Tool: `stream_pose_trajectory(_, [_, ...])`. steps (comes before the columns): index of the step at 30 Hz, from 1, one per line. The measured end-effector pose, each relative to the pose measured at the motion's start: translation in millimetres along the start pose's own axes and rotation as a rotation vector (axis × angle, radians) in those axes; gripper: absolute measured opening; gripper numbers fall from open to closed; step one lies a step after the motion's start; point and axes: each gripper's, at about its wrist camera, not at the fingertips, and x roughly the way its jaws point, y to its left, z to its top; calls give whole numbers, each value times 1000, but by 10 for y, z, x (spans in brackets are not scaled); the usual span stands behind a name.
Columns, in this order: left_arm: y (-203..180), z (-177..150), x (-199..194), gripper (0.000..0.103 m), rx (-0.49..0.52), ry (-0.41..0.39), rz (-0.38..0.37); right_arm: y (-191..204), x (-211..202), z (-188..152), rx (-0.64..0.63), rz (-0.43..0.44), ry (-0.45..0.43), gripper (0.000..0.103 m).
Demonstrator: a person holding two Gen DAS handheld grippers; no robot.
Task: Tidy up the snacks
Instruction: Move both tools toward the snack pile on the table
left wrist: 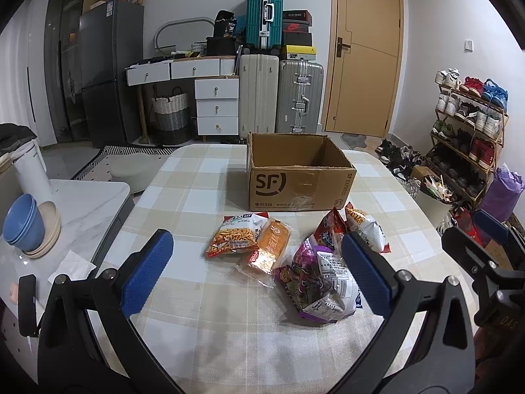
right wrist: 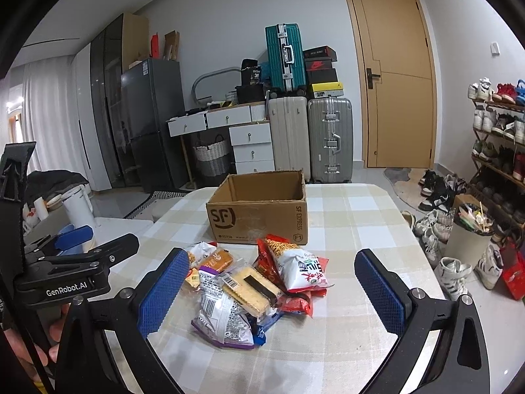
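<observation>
Both tools, L [left wrist: 256, 264] & R [right wrist: 272, 282], jaws wide apart, tilted down over snack packs [left wrist: 315, 279], nothing gripped.

Dim, even light; fisheye-warped edges

A table [left wrist: 203, 272] under a beige and white checked cloth carries everything. A cardboard box [left wrist: 297, 177], open at the top, stands toward its far side. Just in front of the box lie the snack packets: an orange noodle-snack bag [left wrist: 234, 234] and a clear-wrapped orange bar [left wrist: 270, 249] to the left, a heap with a purple bag [left wrist: 320, 282] to the right.
</observation>
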Motion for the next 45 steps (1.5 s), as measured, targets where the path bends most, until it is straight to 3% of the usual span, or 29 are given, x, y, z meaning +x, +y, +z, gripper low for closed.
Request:
stream_pose_trajectory(4, [35, 33, -15, 102, 14, -21, 30, 8, 16, -18, -3, -13, -2, 103])
stream_pose_trajectory(26, [72, 10, 19, 102, 13, 0, 6, -28, -1, -33, 5, -56, -9, 103])
stream_pose_trajectory(38, [-19, -131, 353, 102, 35, 69, -9, -160, 75, -99, 43, -49, 11, 103])
stream_pose_trajectory(45, [-249, -313, 674, 102, 76, 145, -82, -337, 250, -174, 80, -34, 51, 103])
